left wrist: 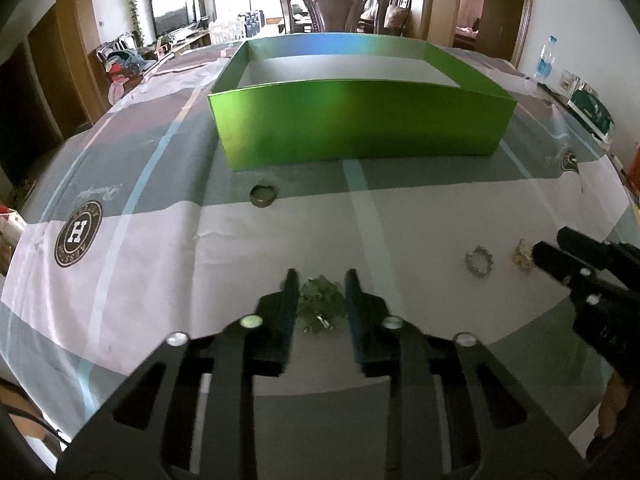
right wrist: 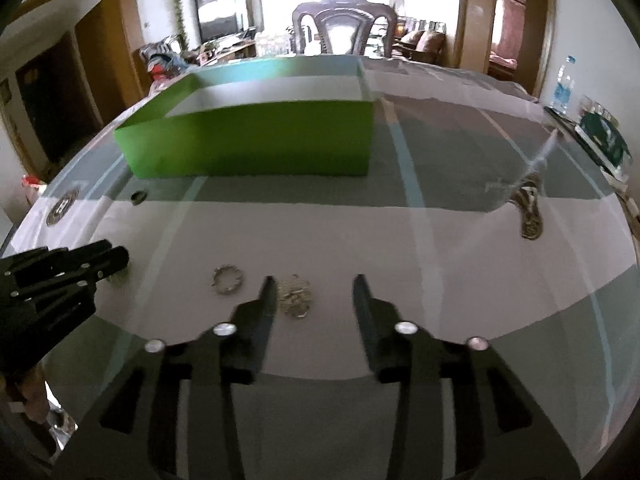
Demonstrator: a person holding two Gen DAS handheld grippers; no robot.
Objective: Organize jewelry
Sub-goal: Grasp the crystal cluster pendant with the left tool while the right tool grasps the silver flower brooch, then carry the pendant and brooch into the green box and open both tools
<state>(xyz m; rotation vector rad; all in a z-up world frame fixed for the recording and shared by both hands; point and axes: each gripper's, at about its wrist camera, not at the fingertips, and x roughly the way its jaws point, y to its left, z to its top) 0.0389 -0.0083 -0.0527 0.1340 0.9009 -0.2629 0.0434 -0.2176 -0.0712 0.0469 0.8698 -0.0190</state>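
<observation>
A green open box (left wrist: pixel 360 120) stands on the table; it also shows in the right wrist view (right wrist: pixel 256 140). My left gripper (left wrist: pixel 322 280) has its fingers on either side of a green bead bracelet (left wrist: pixel 322 306) lying on the cloth, still a little apart. My right gripper (right wrist: pixel 314 288) is open, with a gold chain pile (right wrist: pixel 295 296) just inside its left finger. A silver ring bracelet (right wrist: pixel 228 279) lies left of it, also seen in the left wrist view (left wrist: pixel 479 261). A dark round bangle (left wrist: pixel 263 195) lies near the box.
A patterned tablecloth (left wrist: pixel 160 240) covers the table. A gold-and-dark necklace (right wrist: pixel 530 212) lies at the right. A chair (left wrist: pixel 334 8) stands behind the box. A water bottle (right wrist: pixel 562 86) and a green-and-white pack (right wrist: pixel 604 136) sit at the far right edge.
</observation>
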